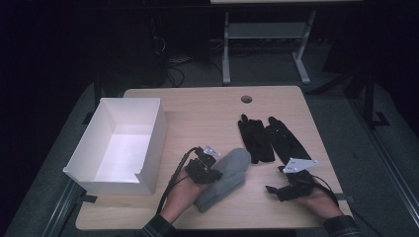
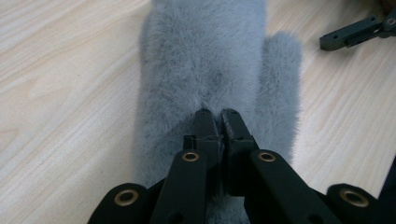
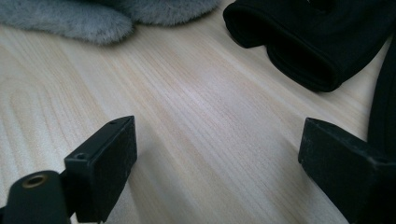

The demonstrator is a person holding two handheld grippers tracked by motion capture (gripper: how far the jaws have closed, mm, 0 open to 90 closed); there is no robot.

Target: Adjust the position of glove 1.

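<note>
A grey fuzzy mitten (image 1: pixel 228 175) (image 2: pixel 205 56) lies slantwise on the wooden table (image 1: pixel 197 116), near its front. My left gripper (image 1: pixel 212 174) (image 2: pixel 217 116) rests on the mitten, its jaws closed together with a pinch of fur between the tips. Two black gloves (image 1: pixel 256 140) (image 1: pixel 287 142) lie side by side to the right. My right gripper (image 1: pixel 276 180) (image 3: pixel 215 140) sits low over bare wood in front of them, jaws wide apart with nothing between. In the right gripper view a black glove's cuff (image 3: pixel 303 42) is ahead on the right and the mitten's edge (image 3: pixel 70 18) is at the top left.
An open white box (image 1: pixel 154 138) stands on the table's left side, its inside bare. A round cable hole (image 1: pixel 246 98) is near the far edge. One jaw of the right gripper (image 2: pixel 355 32) shows beyond the mitten. A desk frame (image 1: pixel 226 49) stands behind the table.
</note>
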